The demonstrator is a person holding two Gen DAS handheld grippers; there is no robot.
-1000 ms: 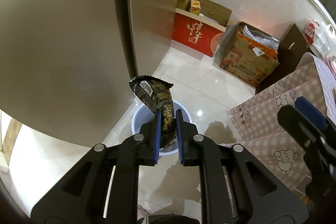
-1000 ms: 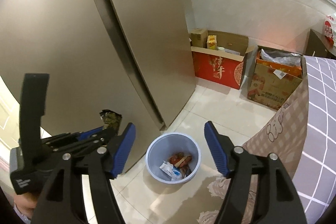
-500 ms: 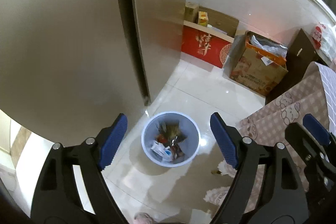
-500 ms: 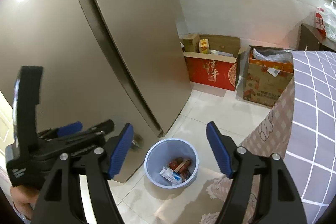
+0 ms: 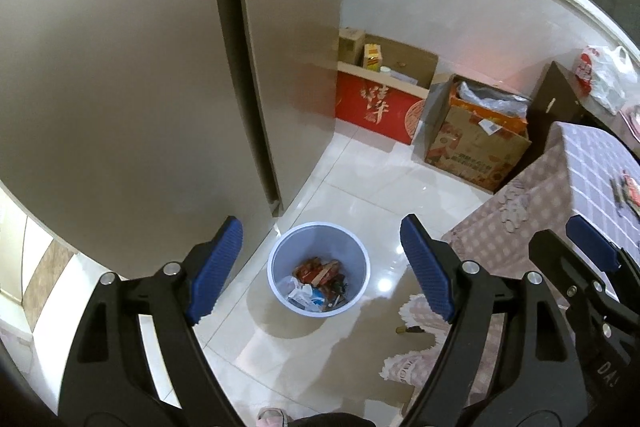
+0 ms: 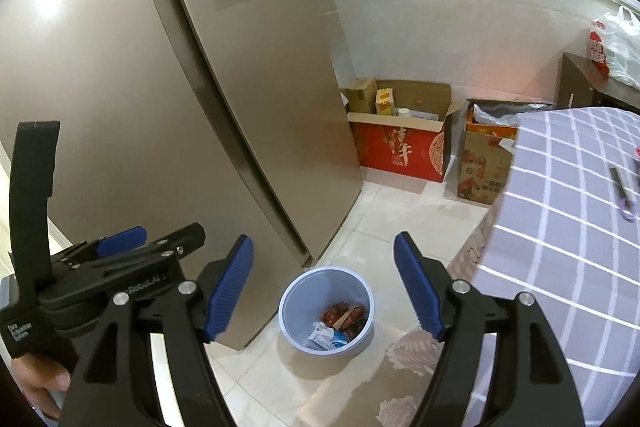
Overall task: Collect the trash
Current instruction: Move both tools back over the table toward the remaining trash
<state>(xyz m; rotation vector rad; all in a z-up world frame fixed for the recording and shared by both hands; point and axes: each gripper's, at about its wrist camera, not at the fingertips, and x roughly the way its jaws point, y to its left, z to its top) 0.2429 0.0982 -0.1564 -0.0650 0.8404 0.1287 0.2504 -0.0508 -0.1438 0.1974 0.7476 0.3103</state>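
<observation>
The trash (image 5: 318,281) is seen lying inside a pale blue bin (image 5: 352,259), a heap of red wrappers, a white crumpled piece and a darker packet at the bottom, and the bin is framed between and beyond the tips of the left gripper (image 5: 322,259) on the glossy tiled floor (image 5: 360,187). The left gripper's blue-padded jaws are held wide apart with nothing between them; they have just been opened. In the right wrist view the same bin (image 6: 296,295) is seen below and between the tips of the right gripper (image 6: 323,283), whose jaws are likewise spread apart and empty. The left gripper (image 6: 120,243) is seen to the left of the right one, its handle gripped by a hand (image 6: 38,385) at the lower left edge. Just left of the bin, beyond the left jaw, a tall brown refrigerator (image 5: 120,67) is stood. To the right of both tools a table is draped with a checked cloth (image 6: 560,227). Further ahead, against the wall, a red carton (image 5: 376,109) and a brown cardboard box (image 5: 476,151) are placed side by side.
</observation>
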